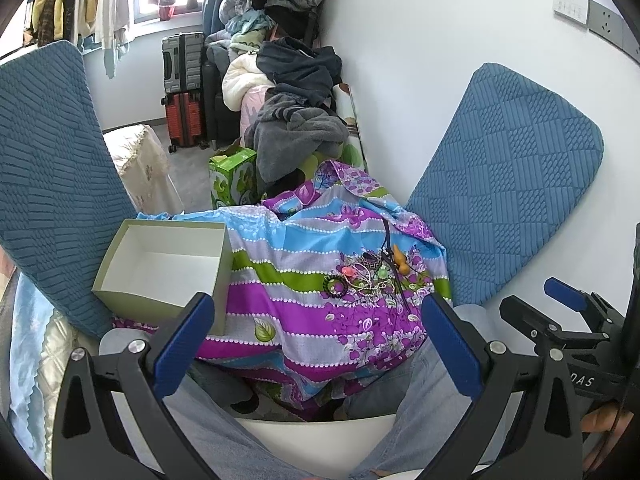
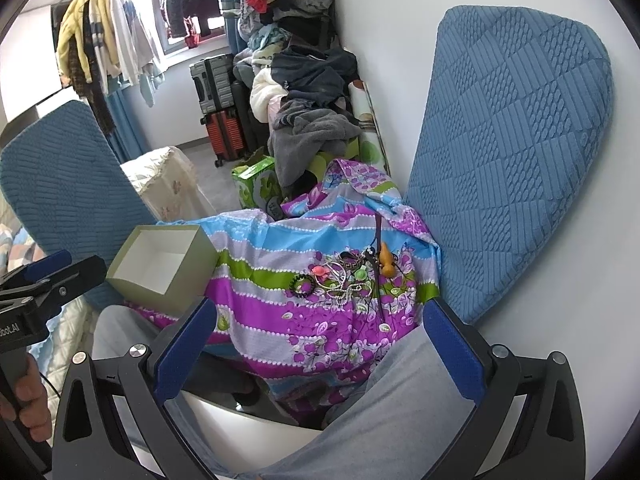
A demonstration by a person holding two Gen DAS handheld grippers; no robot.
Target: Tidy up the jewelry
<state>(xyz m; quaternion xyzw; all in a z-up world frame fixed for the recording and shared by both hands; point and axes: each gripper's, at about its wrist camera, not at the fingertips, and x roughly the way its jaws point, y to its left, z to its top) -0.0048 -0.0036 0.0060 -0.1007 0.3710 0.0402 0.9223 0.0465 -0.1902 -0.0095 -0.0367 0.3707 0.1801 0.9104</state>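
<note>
A tangled pile of jewelry [image 1: 366,278] lies on a purple, blue and green floral cloth [image 1: 304,308]; it also shows in the right wrist view [image 2: 344,278]. It holds a black bead bracelet [image 1: 334,285], a pink piece, silver chains and an orange pendant [image 1: 400,262] on a dark cord. An open, empty pale green box [image 1: 164,264] stands to the left of the pile, also in the right wrist view [image 2: 162,262]. My left gripper [image 1: 316,334] is open and empty, short of the cloth. My right gripper [image 2: 320,338] is open and empty, below the pile.
Two blue textured chair backs [image 1: 504,184] [image 1: 52,184] flank the cloth. The person's jeans-clad legs [image 2: 380,408] are below the grippers. A white wall [image 1: 420,60] is on the right. Clothes piles, suitcases [image 1: 182,92] and a green carton [image 1: 232,178] stand behind.
</note>
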